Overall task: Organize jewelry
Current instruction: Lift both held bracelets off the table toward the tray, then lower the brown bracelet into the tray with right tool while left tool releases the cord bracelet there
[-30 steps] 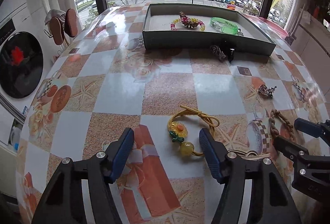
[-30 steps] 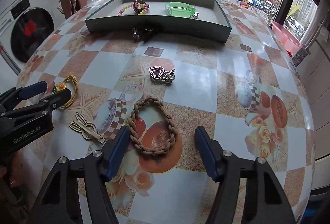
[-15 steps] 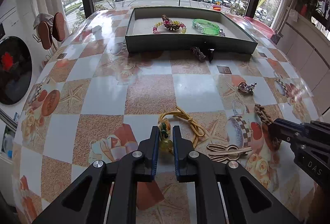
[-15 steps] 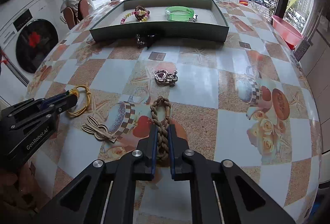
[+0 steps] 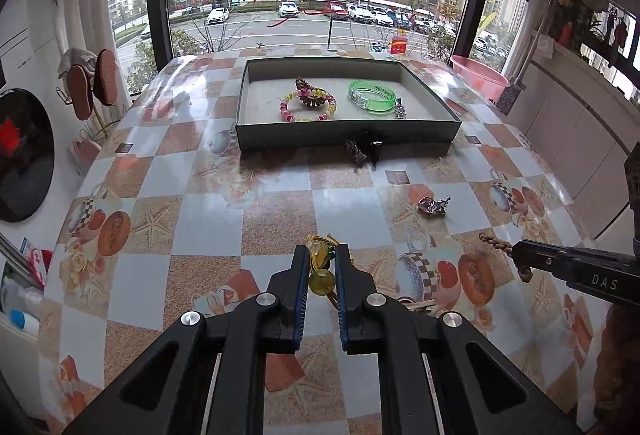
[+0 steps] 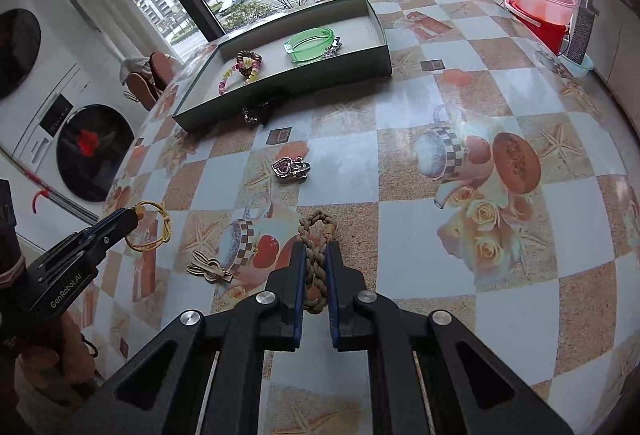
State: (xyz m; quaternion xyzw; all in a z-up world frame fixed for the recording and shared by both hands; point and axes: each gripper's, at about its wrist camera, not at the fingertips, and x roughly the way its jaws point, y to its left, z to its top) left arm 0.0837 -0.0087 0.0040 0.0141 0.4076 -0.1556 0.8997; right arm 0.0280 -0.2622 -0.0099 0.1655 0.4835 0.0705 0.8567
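My left gripper (image 5: pixel 321 253) is shut on a yellow cord bracelet (image 5: pixel 321 267) with a bead and flower, lifted off the table; its loop hangs in the right wrist view (image 6: pixel 154 227). My right gripper (image 6: pixel 315 253) is shut on a brown braided bracelet (image 6: pixel 316 235), also raised; its end shows in the left wrist view (image 5: pixel 496 243). The dark green tray (image 5: pixel 344 137) at the far side holds a beaded bracelet (image 5: pixel 308 105), a green bangle (image 5: pixel 370 97) and a small silver piece (image 5: pixel 400 111).
On the table lie a silver heart charm (image 6: pixel 290 169), a dark clip and trinket (image 5: pixel 362 151) against the tray's front wall, and a beige hair clip (image 6: pixel 208 269). A pink basin (image 5: pixel 478 77) stands beyond the table's right edge; washing machines (image 6: pixel 94 151) stand left.
Both grippers closed on their bracelets and have lifted them off the table, rising and tilting; the tray now looks farther below and ahead.
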